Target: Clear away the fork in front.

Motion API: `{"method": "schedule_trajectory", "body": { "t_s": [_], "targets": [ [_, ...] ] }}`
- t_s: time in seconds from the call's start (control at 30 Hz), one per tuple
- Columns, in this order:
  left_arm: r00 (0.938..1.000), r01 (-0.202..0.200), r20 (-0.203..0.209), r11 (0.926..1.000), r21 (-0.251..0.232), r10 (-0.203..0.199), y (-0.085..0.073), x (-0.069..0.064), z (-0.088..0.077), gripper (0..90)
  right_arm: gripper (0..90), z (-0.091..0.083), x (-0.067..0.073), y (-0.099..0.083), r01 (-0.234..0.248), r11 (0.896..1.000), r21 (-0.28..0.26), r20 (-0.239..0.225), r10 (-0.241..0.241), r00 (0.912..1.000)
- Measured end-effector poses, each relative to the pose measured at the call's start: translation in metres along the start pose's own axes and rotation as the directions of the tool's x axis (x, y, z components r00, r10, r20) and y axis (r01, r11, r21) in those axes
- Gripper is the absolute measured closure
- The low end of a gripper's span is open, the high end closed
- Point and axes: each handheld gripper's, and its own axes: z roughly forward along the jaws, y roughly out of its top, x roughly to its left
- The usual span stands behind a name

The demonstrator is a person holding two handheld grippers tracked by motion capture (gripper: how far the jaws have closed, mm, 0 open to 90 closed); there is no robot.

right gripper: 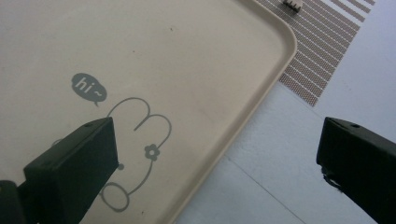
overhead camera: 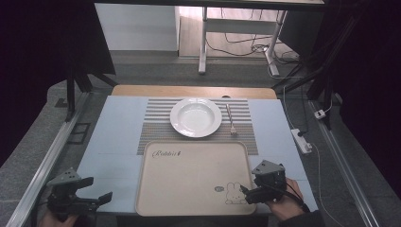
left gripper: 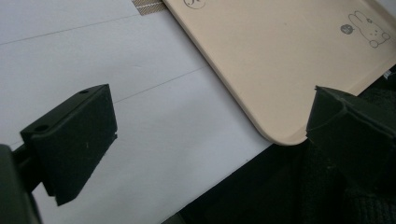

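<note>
Beige plastic tray [overhead camera: 189,177], nearest item, flat on the pale blue table [overhead camera: 118,127] at its near edge; rounded corners, low raised rim, rabbit drawing in the near right corner. Right gripper [overhead camera: 247,193]: jaws wide apart, holding nothing, one over the rabbit and the other past the rim over the table, so they straddle the tray's right edge. Left gripper [overhead camera: 101,198]: jaws likewise spread and empty, over bare table just left of the tray's near left corner [left gripper: 285,135].

Handling, by judgement: light, stiff, smooth and probably slick, not fragile. The rim is the one place to pinch; a grip at one edge alone would likely let it tip or twist, so opposite edges, one per gripper, seem best.

Striped mat [overhead camera: 158,125], beyond the tray, its near edge tucked under the tray's far rim.

White plate [overhead camera: 196,117], on the mat, centre, empty; looks ceramic, so breakable and heavier than the tray.

Fork [overhead camera: 230,119], just right of the plate, apart from it, tines toward the tray.
</note>
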Motion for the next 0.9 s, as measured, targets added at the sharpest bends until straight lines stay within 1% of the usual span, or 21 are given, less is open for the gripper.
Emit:
{"method": "schedule_trajectory", "body": {
  "t_s": [0.13, 0.17, 0.23, 0.27, 0.33, 0.4, 0.43, 0.47, 0.5, 0.53, 0.57, 0.6, 0.63, 0.67, 0.7, 0.73, 0.77, 0.8, 0.83, 0.87, 0.9],
  "targets": [
    [1.0000, 0.000, -0.001, 1.0000, 0.002, 0.000, 0.000, 0.000, 0.000, 1.8, 0.0, 0.002, 0.001, 0.002, 0.014, 1.000, 0.002, 0.009, -0.014, 0.9999],
    [1.0000, 0.000, -0.001, 1.0000, 0.002, 0.000, 0.000, 0.000, 0.000, 1.8, 0.0, 0.004, 0.001, 0.003, 0.041, 0.999, 0.011, 0.015, -0.041, 0.9990],
    [1.0000, 0.000, -0.002, 1.0000, 0.002, 0.000, 0.000, 0.000, 0.000, 1.8, 0.0, 0.005, 0.002, 0.004, 0.047, 0.999, 0.012, 0.018, -0.047, 0.9987],
    [1.0000, 0.000, -0.002, 1.0000, 0.002, 0.000, 0.000, 0.000, 0.000, 1.8, 0.0, 0.007, 0.003, 0.006, 0.069, 0.997, 0.024, 0.027, -0.069, 0.9972],
    [1.0000, 0.000, -0.003, 1.0000, 0.003, 0.000, 0.000, 0.000, 0.000, 1.8, 0.0, 0.010, 0.005, 0.009, 0.096, 0.995, 0.029, 0.043, -0.097, 0.9943],
    [1.0000, 0.000, -0.003, 1.0000, 0.003, 0.000, 0.000, 0.000, 0.000, 1.8, 0.0, 0.012, 0.006, 0.012, 0.124, 0.992, 0.037, 0.047, -0.126, 0.9909],
    [1.0000, 0.000, -0.003, 1.0000, 0.004, 0.000, 0.000, 0.000, 0.000, 1.8, 0.0, 0.012, 0.006, 0.012, 0.124, 0.992, 0.037, 0.047, -0.126, 0.9909],
    [1.0000, 0.000, -0.003, 1.0000, 0.004, 0.000, 0.000, 0.000, 0.000, 1.8, 0.0, 0.014, 0.008, 0.015, 0.153, 0.987, 0.047, 0.048, -0.155, 0.9868],
    [1.0000, 0.000, -0.003, 1.0000, 0.004, 0.000, 0.000, 0.000, 0.000, 1.8, 0.0, 0.014, 0.008, 0.015, 0.153, 0.987, 0.047, 0.048, -0.155, 0.9868],
    [1.0000, 0.001, -0.003, 1.0000, 0.005, -0.001, 0.000, 0.000, 0.000, 1.8, 0.0, 0.017, 0.009, 0.017, 0.175, 0.983, 0.053, 0.061, -0.178, 0.9821],
    [1.0000, 0.001, -0.003, 1.0000, 0.005, -0.001, 0.000, 0.000, 0.000, 1.8, 0.0, 0.018, 0.010, 0.019, 0.187, 0.981, 0.056, 0.065, -0.190, 0.9796],
    [1.0000, 0.001, -0.003, 1.0000, 0.005, -0.001, 0.000, 0.000, 0.000, 1.8, 0.0, 0.018, 0.010, 0.019, 0.187, 0.981, 0.056, 0.065, -0.190, 0.9796],
    [1.0000, 0.001, -0.003, 1.0000, 0.005, -0.001, 0.000, 0.000, 0.000, 1.8, 0.0, 0.021, 0.010, 0.021, 0.208, 0.976, 0.061, 0.079, -0.212, 0.9740],
    [1.0000, 0.002, -0.003, 1.0000, 0.005, -0.002, 0.000, 0.000, 0.000, 1.8, 0.0, 0.022, 0.010, 0.023, 0.216, 0.974, 0.064, 0.085, -0.221, 0.9715],
    [1.0000, 0.002, -0.003, 1.0000, 0.006, -0.002, 0.000, 0.000, 0.000, 1.8, 0.0, 0.022, 0.010, 0.023, 0.216, 0.974, 0.064, 0.085, -0.221, 0.9715],
    [1.0000, 0.002, -0.003, 1.0000, 0.006, -0.002, 0.000, 0.000, 0.000, 1.8, 0.0, 0.023, 0.010, 0.024, 0.231, 0.971, 0.067, 0.094, -0.237, 0.9670],
    [1.0000, 0.002, -0.003, 1.0000, 0.006, -0.002, 0.000, 0.000, 0.000, 1.8, 0.0, 0.026, 0.010, 0.026, 0.254, 0.964, 0.074, 0.107, -0.261, 0.9595],
    [1.0000, 0.002, -0.003, 1.0000, 0.006, -0.002, 0.000, 0.000, 0.000, 1.8, 0.0, 0.026, 0.010, 0.026, 0.254, 0.964, 0.074, 0.107, -0.261, 0.9595],
    [1.0000, 0.002, -0.003, 1.0000, 0.007, -0.002, 0.000, 0.000, 0.001, 1.8, 0.0, 0.029, 0.010, 0.029, 0.268, 0.960, 0.083, 0.114, -0.277, 0.9542],
    [1.0000, 0.002, -0.003, 1.0000, 0.007, -0.002, 0.000, 0.000, 0.001, 1.8, 0.0, 0.029, 0.010, 0.029, 0.268, 0.960, 0.083, 0.114, -0.277, 0.9542],
    [1.0000, 0.003, -0.003, 1.0000, 0.007, -0.003, 0.000, 0.000, 0.001, 1.8, 0.0, 0.031, 0.009, 0.030, 0.279, 0.956, 0.087, 0.118, -0.288, 0.9504]
  ]
}}
